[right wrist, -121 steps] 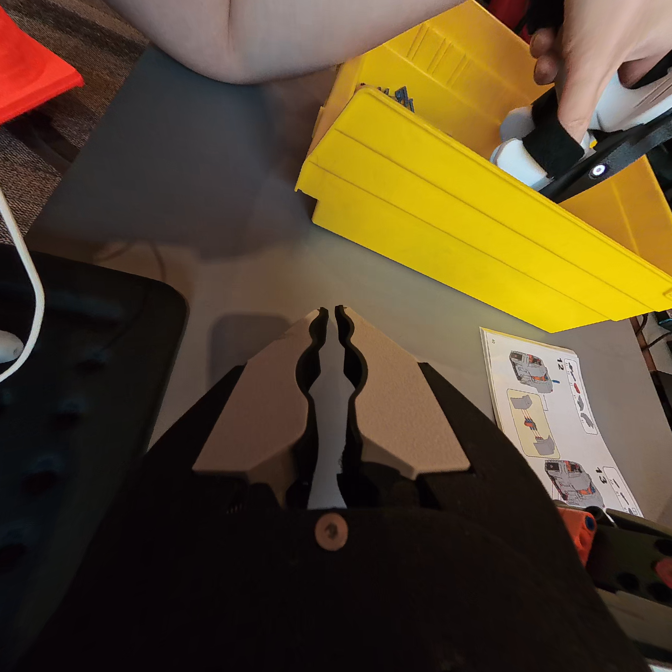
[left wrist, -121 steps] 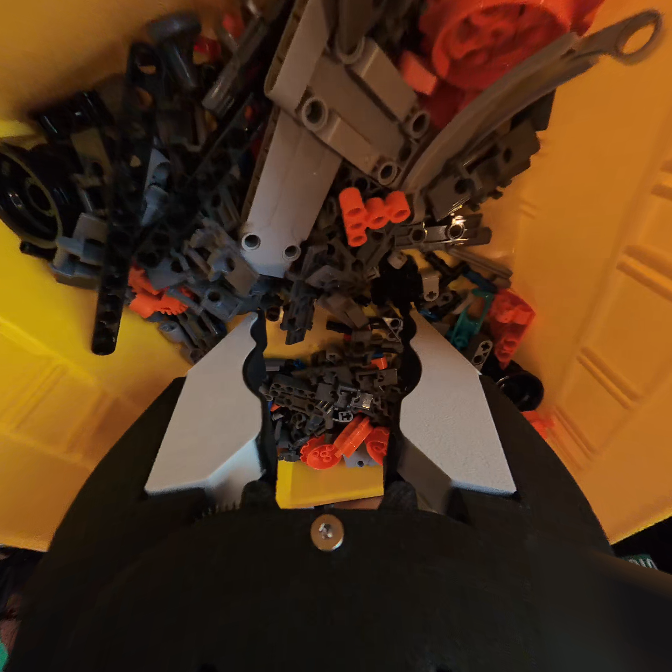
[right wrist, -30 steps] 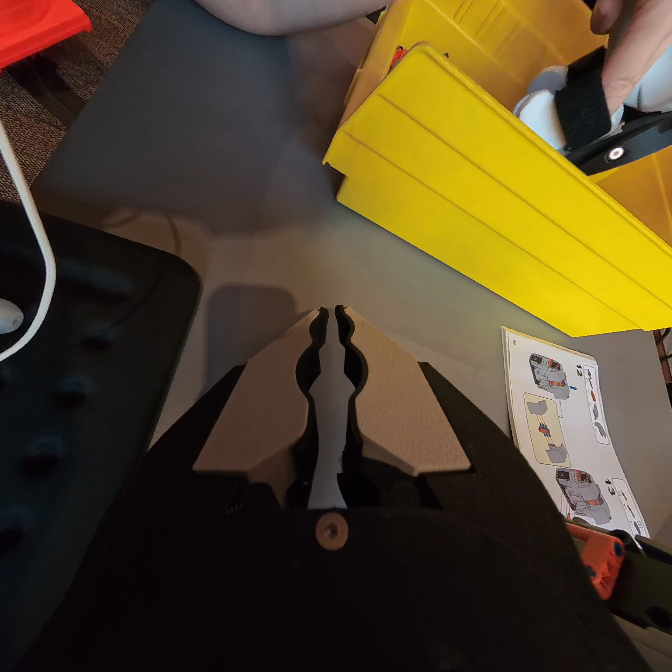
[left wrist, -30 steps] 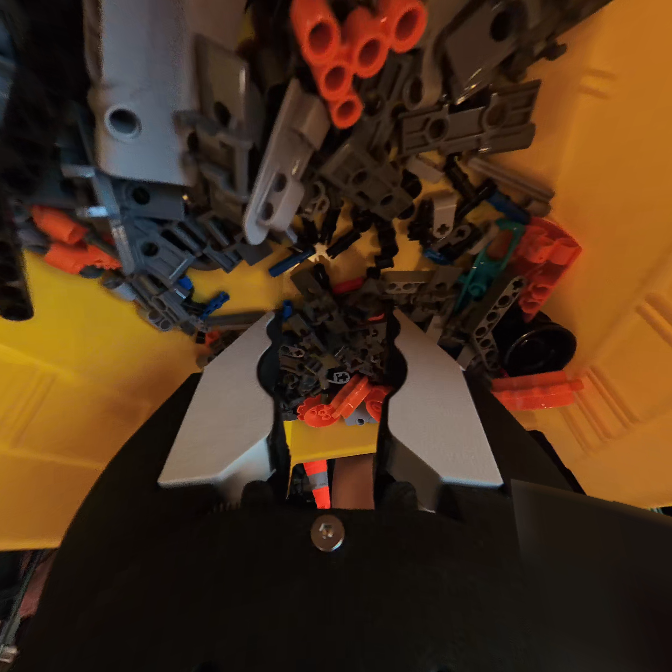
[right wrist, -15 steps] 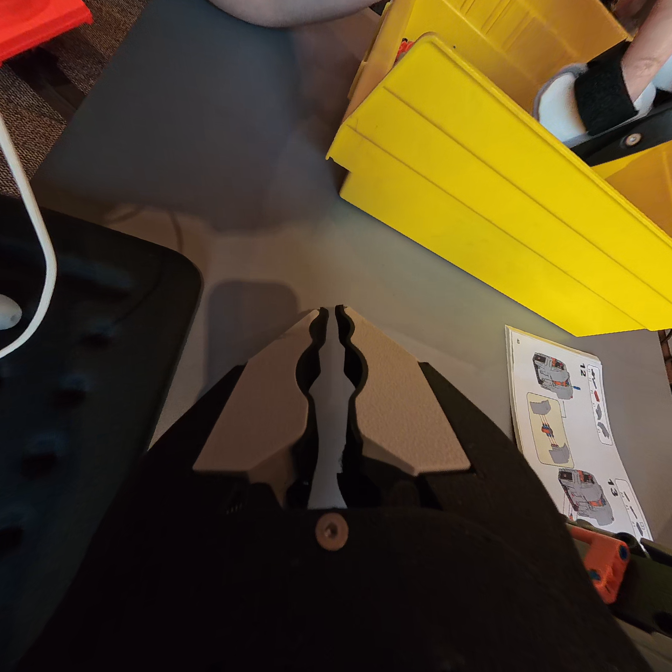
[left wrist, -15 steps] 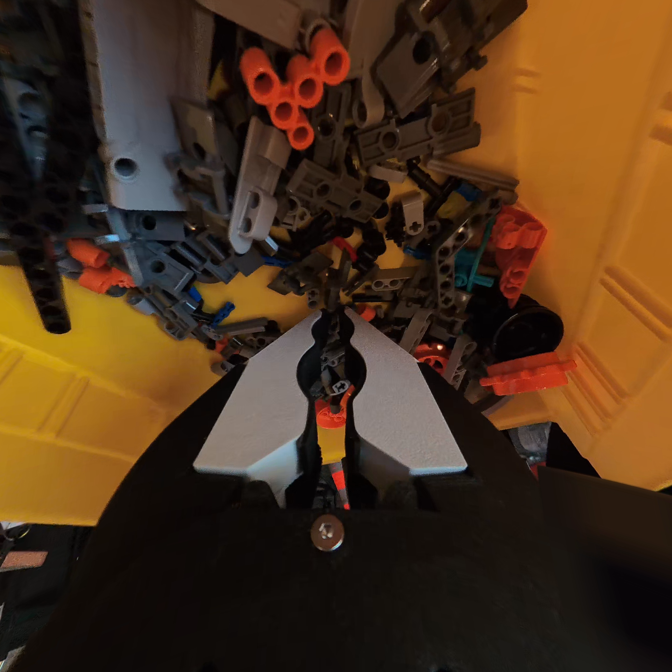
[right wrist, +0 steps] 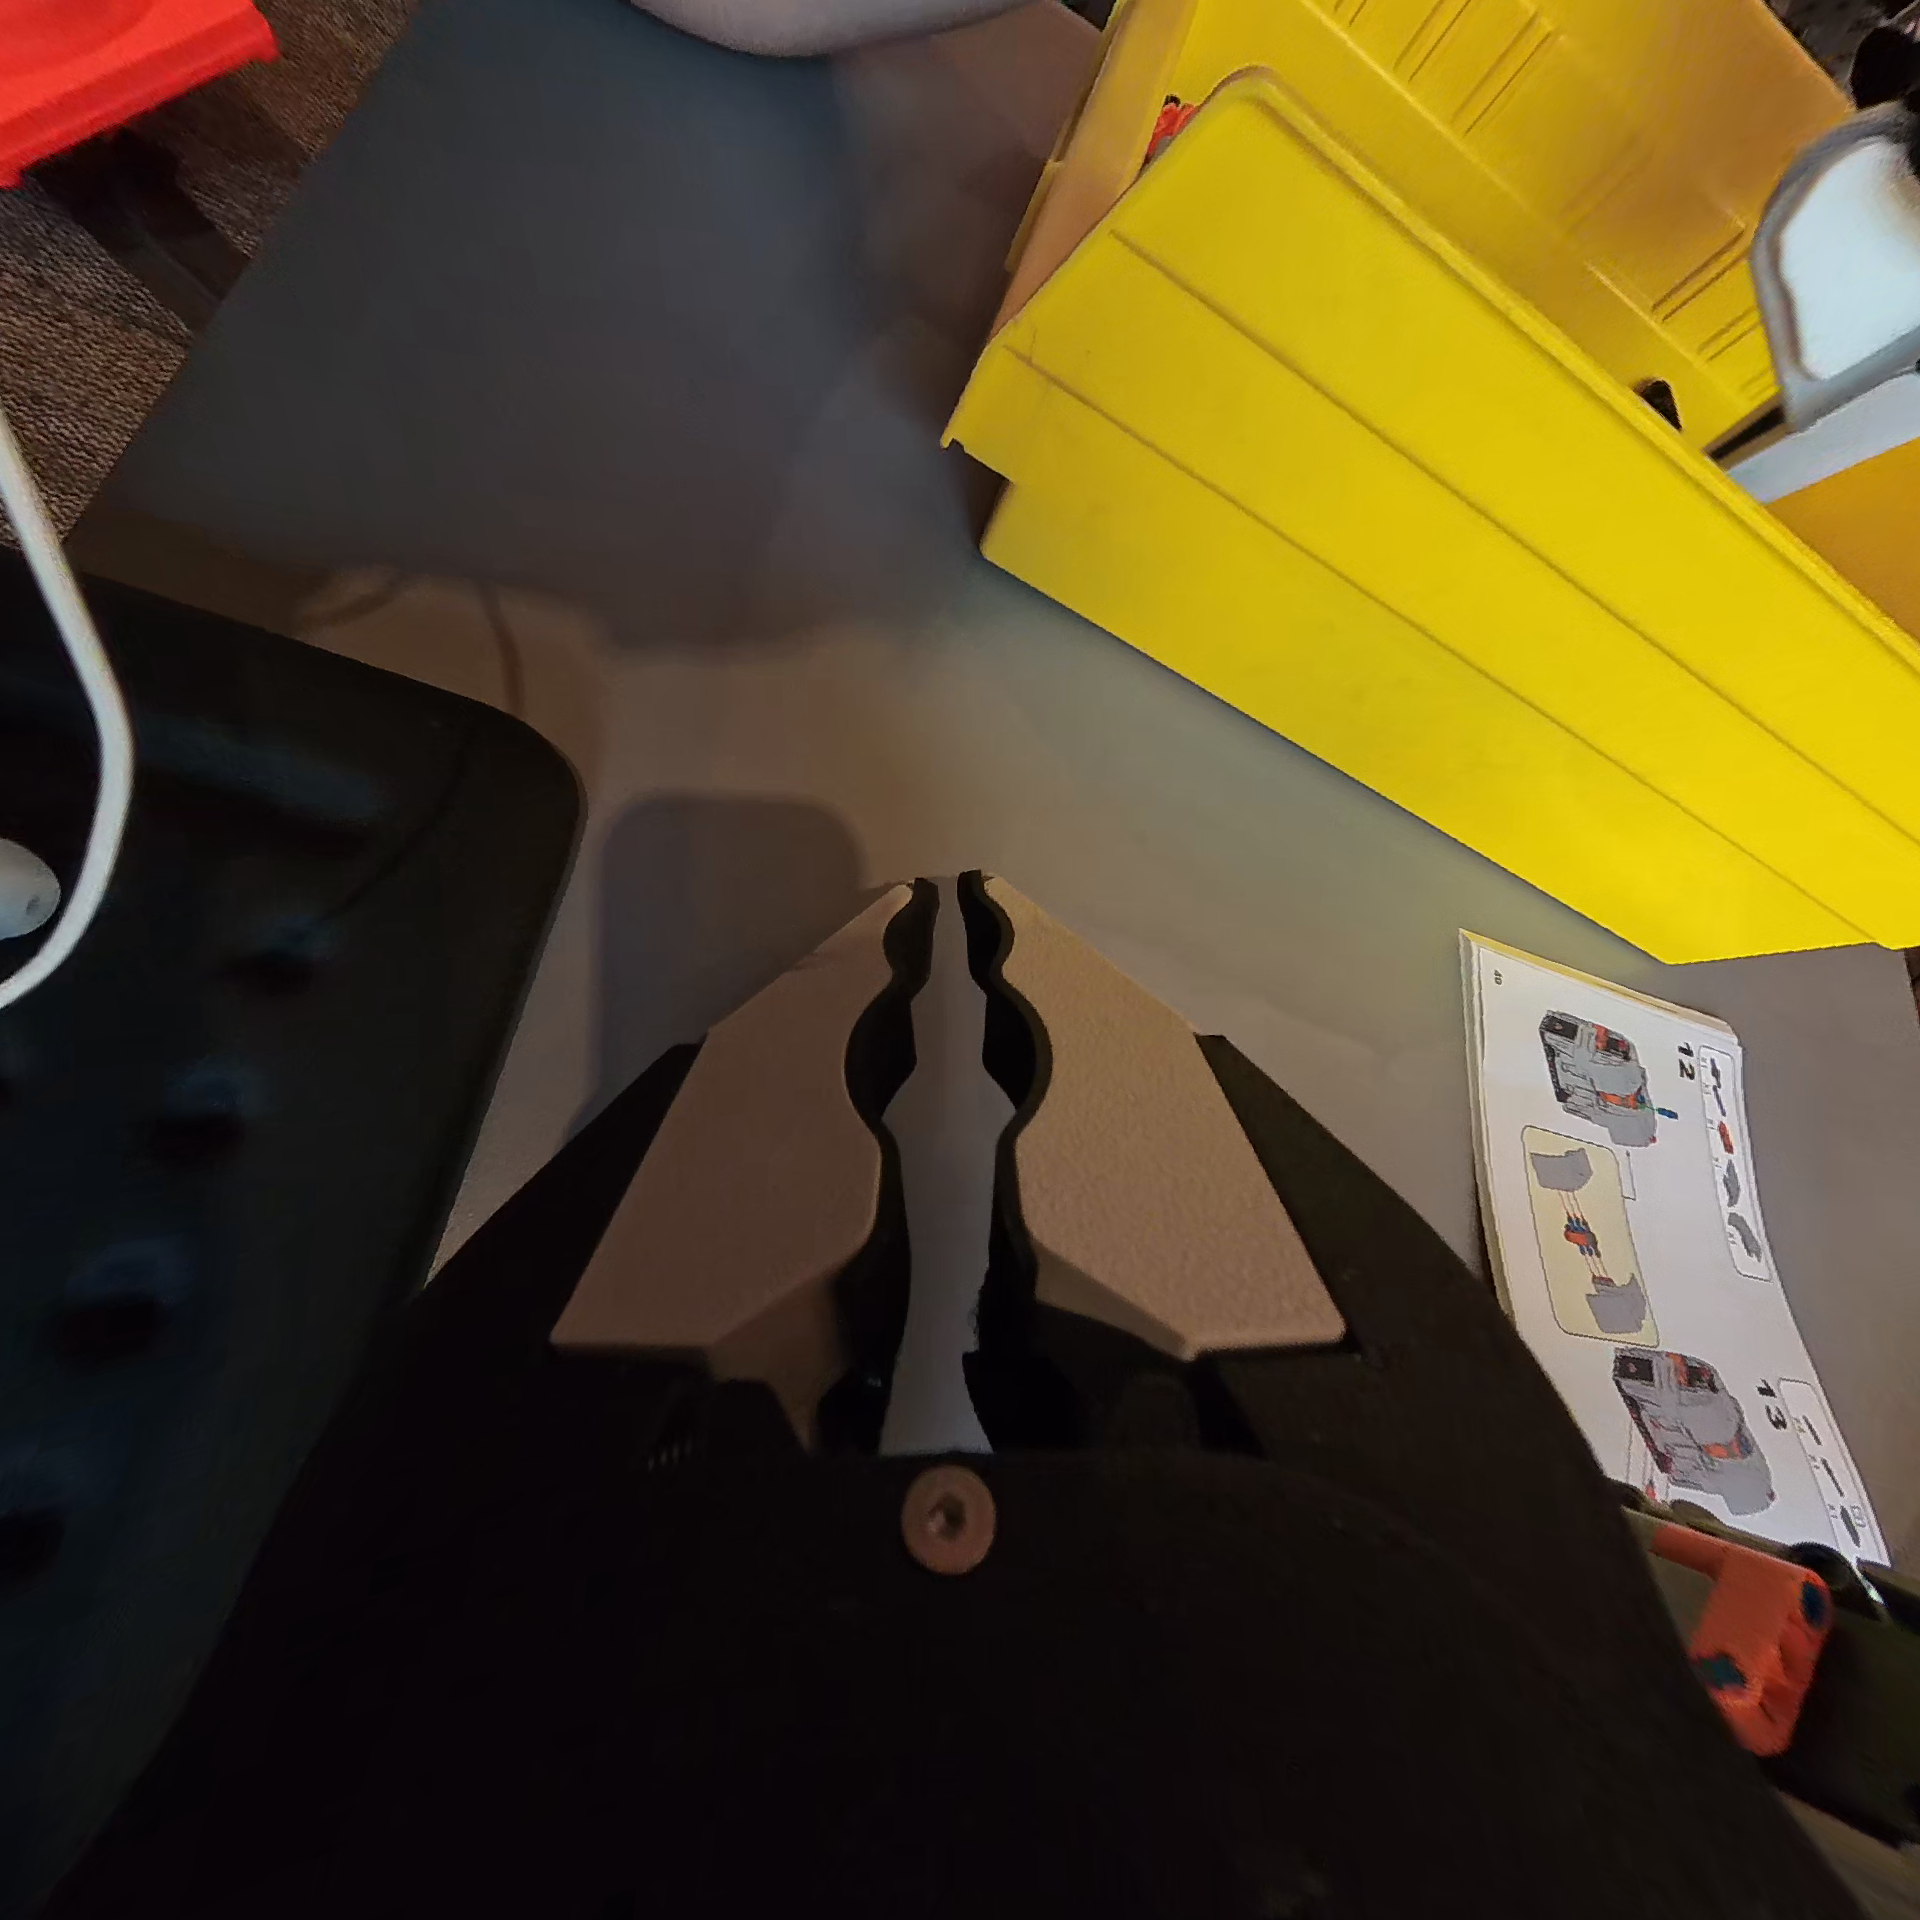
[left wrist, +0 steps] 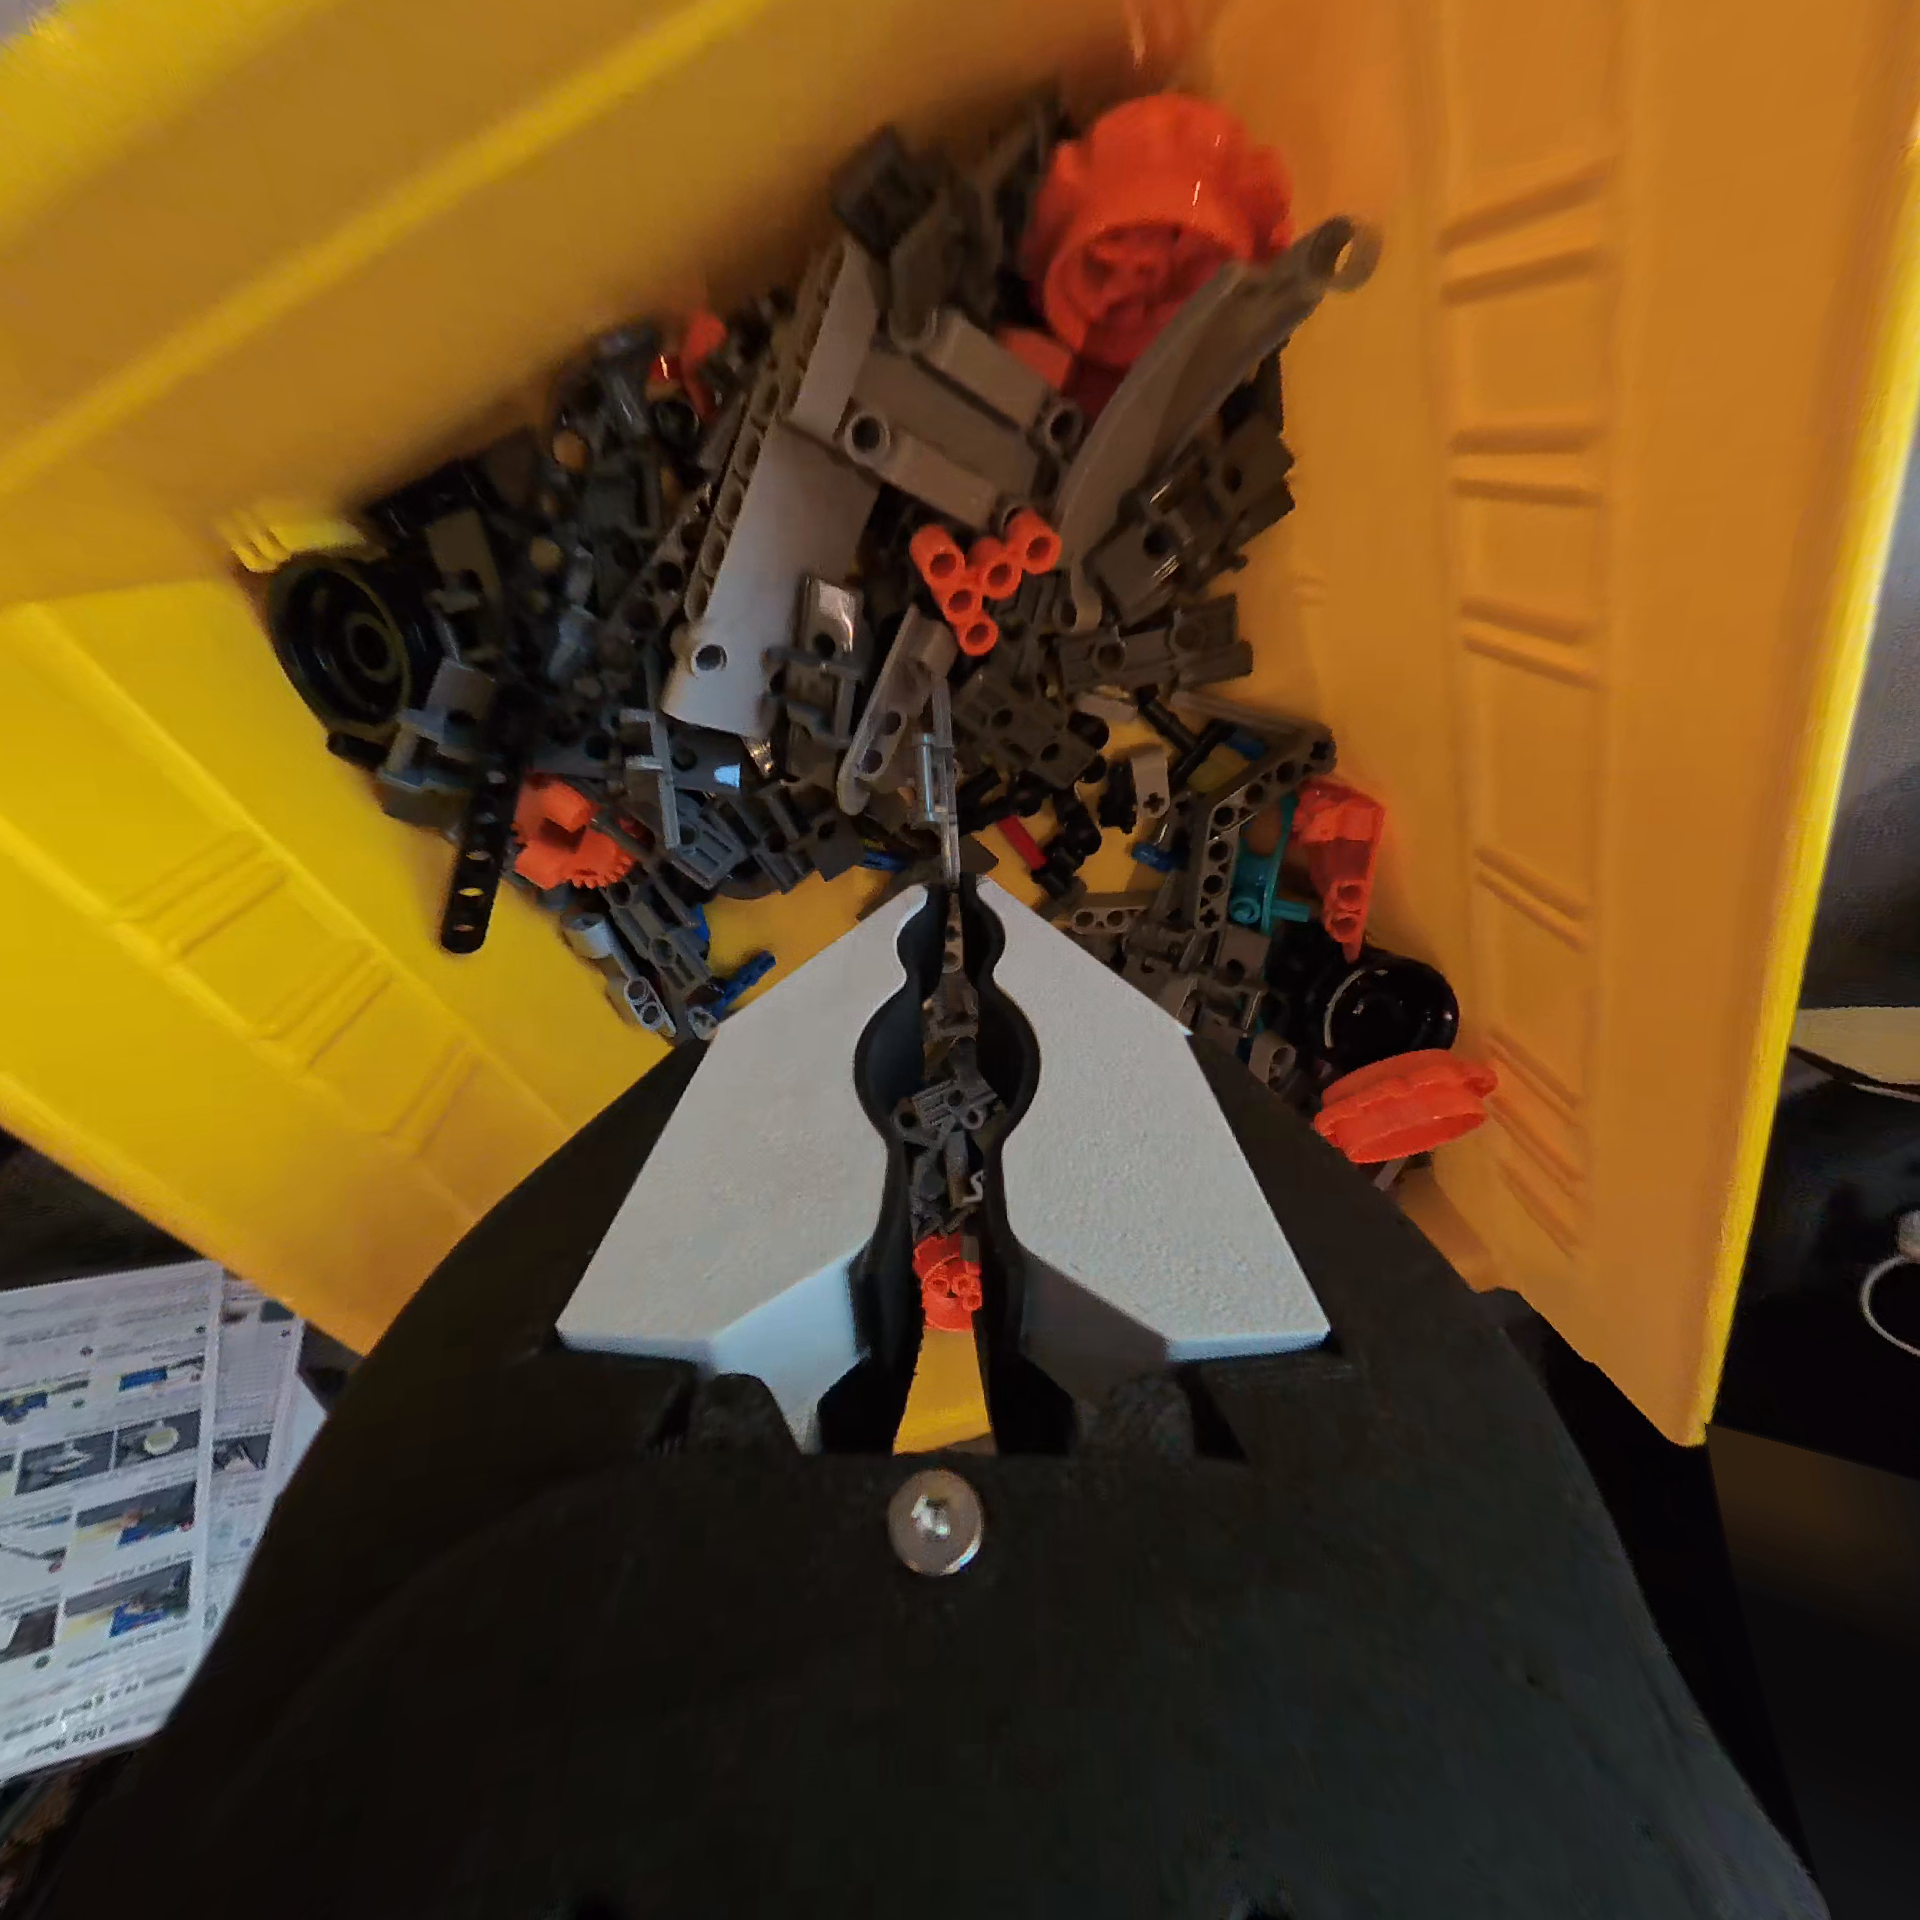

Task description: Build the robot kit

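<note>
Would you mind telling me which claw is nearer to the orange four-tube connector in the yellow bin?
Left. The left claw is inside the yellow plastic bin, just short of the orange four-tube connector. The right claw is outside the bin, over the grey table.

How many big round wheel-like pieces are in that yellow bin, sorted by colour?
In the yellow bin, left wrist view, large round pieces only:
Orange: 2, top orange hub, lower-right orange disc
Black: 2, left black wheel, lower-right black wheel
Total: 4

Hobby or office work desk: grey tabletop [right wrist: 1039, 748], carpet [right wrist: 73, 343] at 10 o'clock, yellow parts bin [left wrist: 312, 312] of plastic building pieces [left wrist: 831, 582], instruction booklet [right wrist: 1621, 1226] at 3 o'clock.
</note>
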The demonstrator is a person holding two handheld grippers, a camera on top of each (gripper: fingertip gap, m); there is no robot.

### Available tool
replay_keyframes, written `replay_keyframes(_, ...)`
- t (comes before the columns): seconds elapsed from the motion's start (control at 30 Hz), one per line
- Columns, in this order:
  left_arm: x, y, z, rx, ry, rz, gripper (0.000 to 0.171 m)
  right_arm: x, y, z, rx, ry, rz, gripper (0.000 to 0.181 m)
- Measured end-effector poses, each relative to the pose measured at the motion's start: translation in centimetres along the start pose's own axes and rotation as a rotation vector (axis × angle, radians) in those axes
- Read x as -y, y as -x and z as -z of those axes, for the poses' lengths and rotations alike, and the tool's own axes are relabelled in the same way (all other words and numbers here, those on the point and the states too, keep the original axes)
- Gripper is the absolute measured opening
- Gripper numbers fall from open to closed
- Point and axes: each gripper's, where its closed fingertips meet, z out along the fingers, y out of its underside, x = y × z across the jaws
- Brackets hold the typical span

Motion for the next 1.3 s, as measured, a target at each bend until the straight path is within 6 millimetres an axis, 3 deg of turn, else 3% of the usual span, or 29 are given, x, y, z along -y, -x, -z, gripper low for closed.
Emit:
replay_keyframes(0.17,2.4,-0.1,1.3,0.014,-0.141,0.0,0.005,-0.1,0.1,-0.1,0.005,0.003,-0.002,0.005)
replay_keyframes(0.23,1.9,0.0,1.3,0.005,-0.128,0.029,0.034,-0.1,0.1,-0.1,0.007,0.005,-0.002,0.005)
replay_keyframes(0.33,0.3,1.0,1.2,0.01,-0.076,0.082,0.037,-0.2,0.2,-0.1,0.009,0.011,0.001,0.005)
replay_keyframes(0.47,-4.1,1.7,-0.5,-0.025,0.12,0.218,0.04,-0.3,0.2,-0.2,0.012,0.014,0.0,0.005)
replay_keyframes(0.6,-6.7,2.7,-2.4,-0.007,0.294,0.283,0.064,-0.4,0.3,-0.2,0.017,0.02,0.004,0.005)
replay_keyframes(0.77,-6.8,3.4,-3.2,-0.005,0.324,0.315,0.06,-0.5,0.4,-0.3,0.021,0.024,0.009,0.005)
replay_keyframes(1.2,-8.0,2.2,-3.5,-0.085,0.371,0.314,0.055,-0.8,1.0,-0.6,0.042,0.048,0.03,0.005)
replay_keyframes(1.3,-8.6,2.1,-3.6,-0.097,0.406,0.297,0.048,-0.8,1.0,-0.6,0.043,0.047,0.03,0.005)
